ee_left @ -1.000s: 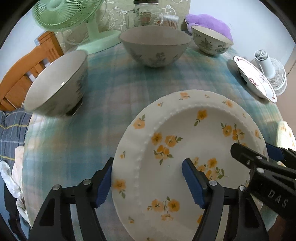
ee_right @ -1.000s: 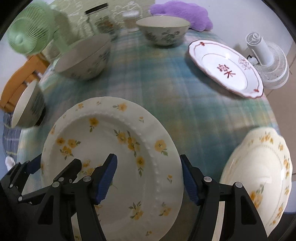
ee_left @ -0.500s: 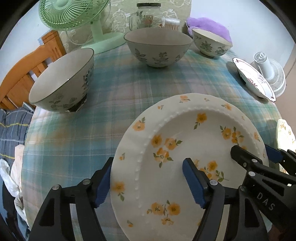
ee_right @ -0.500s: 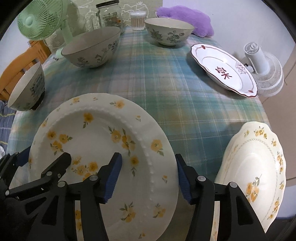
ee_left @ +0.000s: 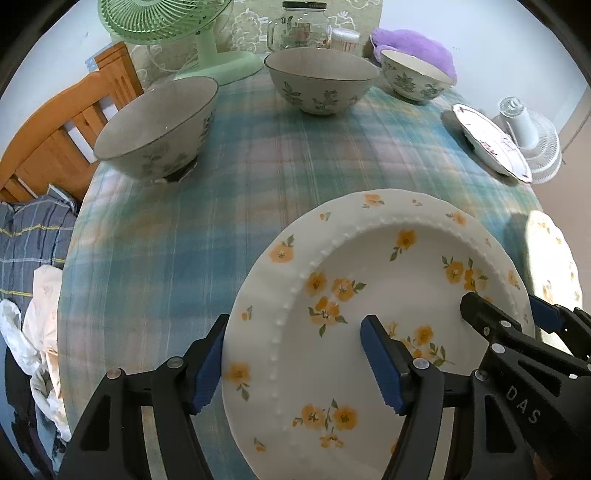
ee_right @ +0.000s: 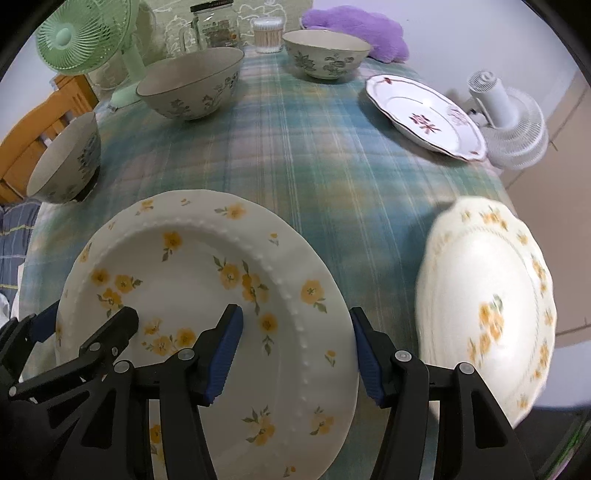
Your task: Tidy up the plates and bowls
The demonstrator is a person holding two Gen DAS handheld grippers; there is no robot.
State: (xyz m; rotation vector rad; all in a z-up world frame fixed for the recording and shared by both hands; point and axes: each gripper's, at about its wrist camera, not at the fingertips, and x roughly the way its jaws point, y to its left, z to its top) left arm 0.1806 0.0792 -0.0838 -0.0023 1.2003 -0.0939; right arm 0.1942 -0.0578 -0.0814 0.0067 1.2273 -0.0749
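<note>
Between the blue pads of the left gripper sits the left rim of the yellow-flowered plate: one pad outside the edge, the other over the plate's well, jaws spread around the rim, though whether they press on it cannot be told. Across the same plate, the right gripper straddles the right rim in the same way, one finger over the flowers and one past the edge, and its grip is likewise unclear. Right of this plate, just beside it, a cream scalloped plate lies near the table's edge, blurred. Beyond the plate, across the plaid tablecloth, stand three floral bowls: one to the far left, a large one straight ahead, a smaller one right of that. Farther right rests a red-patterned plate, with a white fan beside it. A green fan stands behind the bowls.
</note>
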